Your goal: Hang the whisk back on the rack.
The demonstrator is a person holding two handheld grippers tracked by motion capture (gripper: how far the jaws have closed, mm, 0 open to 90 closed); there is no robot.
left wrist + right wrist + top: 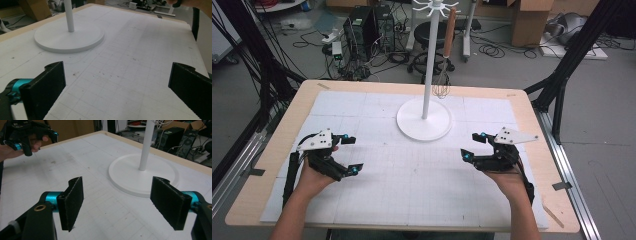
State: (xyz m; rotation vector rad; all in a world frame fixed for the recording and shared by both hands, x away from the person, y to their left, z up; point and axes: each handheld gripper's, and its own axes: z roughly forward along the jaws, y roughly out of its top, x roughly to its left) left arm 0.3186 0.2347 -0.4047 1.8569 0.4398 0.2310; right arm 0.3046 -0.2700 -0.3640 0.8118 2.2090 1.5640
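**Whisk hangs beyond both open grippers, nearer the right one**

The wire whisk with the long brown wooden handle (pixel 445 55) hangs from a hook on the white rack stand (pixel 427 75), a thin upright pole on a round white base that sits on the far middle of the white gridded mat (pixel 412 190). The whisk's long axis runs close to vertical, handle up and wire balloon down, with the balloon ending just above the base and just to the right of the pole. It touches neither the table nor any gripper.

Both tools rest low over the near half of the mat, well apart from the stand. The left gripper (pixel 351 155) sits at the left, the right gripper (pixel 474 146) at the right, and the stand lies ahead of them and between them. Because the whisk hangs on the pole's right side, the right gripper looks the nearer of the two, and a reach for the whisk would probably go forward, upward and a little toward the centre.

The left gripper's jaws stand wide with only bare mat between them. The right gripper's jaws are likewise parted and hold nothing; the right gripper view shows mat and the rim of the base between the pads.

The whisk appears slender and light, its handle smooth and its wires thin and springy.
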